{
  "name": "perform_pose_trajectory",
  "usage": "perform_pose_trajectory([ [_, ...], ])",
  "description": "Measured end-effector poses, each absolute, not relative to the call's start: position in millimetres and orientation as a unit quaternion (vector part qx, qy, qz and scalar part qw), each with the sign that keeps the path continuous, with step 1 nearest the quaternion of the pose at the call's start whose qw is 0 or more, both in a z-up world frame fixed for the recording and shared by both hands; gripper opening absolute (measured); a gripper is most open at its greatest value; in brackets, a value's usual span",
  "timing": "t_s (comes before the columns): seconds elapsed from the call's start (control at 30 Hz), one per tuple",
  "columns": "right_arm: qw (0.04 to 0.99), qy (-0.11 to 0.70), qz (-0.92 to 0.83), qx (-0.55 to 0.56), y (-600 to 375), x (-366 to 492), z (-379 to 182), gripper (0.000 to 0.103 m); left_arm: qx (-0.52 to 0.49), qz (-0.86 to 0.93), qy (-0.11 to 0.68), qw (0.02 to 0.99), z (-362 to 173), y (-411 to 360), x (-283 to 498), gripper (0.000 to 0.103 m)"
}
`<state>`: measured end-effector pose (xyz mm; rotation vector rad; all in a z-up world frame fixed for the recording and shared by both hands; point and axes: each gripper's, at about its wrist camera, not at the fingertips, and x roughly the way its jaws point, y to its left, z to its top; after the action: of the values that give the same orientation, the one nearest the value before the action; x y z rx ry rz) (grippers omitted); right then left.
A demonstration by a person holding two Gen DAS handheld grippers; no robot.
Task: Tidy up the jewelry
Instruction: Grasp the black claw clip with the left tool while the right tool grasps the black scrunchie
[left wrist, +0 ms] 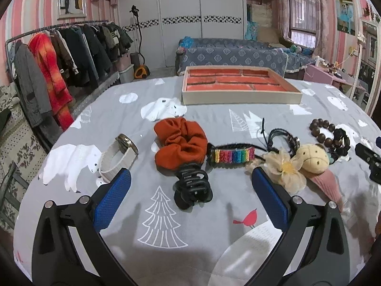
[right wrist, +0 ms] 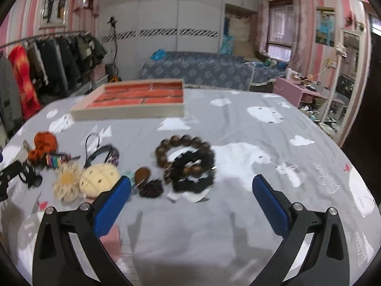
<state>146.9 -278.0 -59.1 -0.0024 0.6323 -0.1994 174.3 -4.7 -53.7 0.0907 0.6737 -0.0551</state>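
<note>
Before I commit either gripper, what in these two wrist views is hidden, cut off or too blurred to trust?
- Pink pleated fabric piece: in the right wrist view, mostly hidden behind the right gripper's blue finger.
- Small dark items beside the brown wooden bead bracelet: motion-blurred, unidentifiable.
- Orange-lined divided tray: low angle hides the compartment floors.
- White strap watch: its lower end sits behind the left gripper's finger.

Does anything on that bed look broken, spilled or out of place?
Nothing looks damaged or spilled. The oddity is that the divided tray sits empty while the scrunchie, claw clip, wooden bead bracelet and other pieces lie loose on the bedspread.
</note>
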Motion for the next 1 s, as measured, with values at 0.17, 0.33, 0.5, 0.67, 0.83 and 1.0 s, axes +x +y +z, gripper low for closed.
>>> perform_pose_trajectory([
  [0.17,0.937,0.328,-0.116,-0.022,-276.0,156.9,-68.4,0.099,0.054,-0.016,0.333,0.941,-59.6,-3.4,177.7,0.098],
  [0.33,0.934,0.333,-0.127,-0.023,-285.7,162.8,-67.5,0.099,0.056,-0.017,0.342,0.938,-64.5,-2.3,181.6,0.098],
  [0.5,0.931,0.339,-0.128,-0.031,-289.3,171.7,-70.3,0.094,0.056,-0.019,0.345,0.937,-66.4,-2.2,183.2,0.098],
  [0.67,0.924,0.356,-0.136,-0.019,-305.7,183.2,-73.8,0.075,0.047,-0.017,0.356,0.933,-69.7,2.0,187.9,0.092],
  [0.83,0.916,0.378,-0.131,-0.002,-318.4,194.7,-83.6,0.057,0.054,-0.018,0.36,0.931,-73.0,-1.4,188.7,0.09],
  [1.0,0.913,0.386,-0.128,0.016,-327.6,197.9,-87.9,0.046,0.059,-0.019,0.364,0.929,-75.9,-3.9,190.6,0.086],
])
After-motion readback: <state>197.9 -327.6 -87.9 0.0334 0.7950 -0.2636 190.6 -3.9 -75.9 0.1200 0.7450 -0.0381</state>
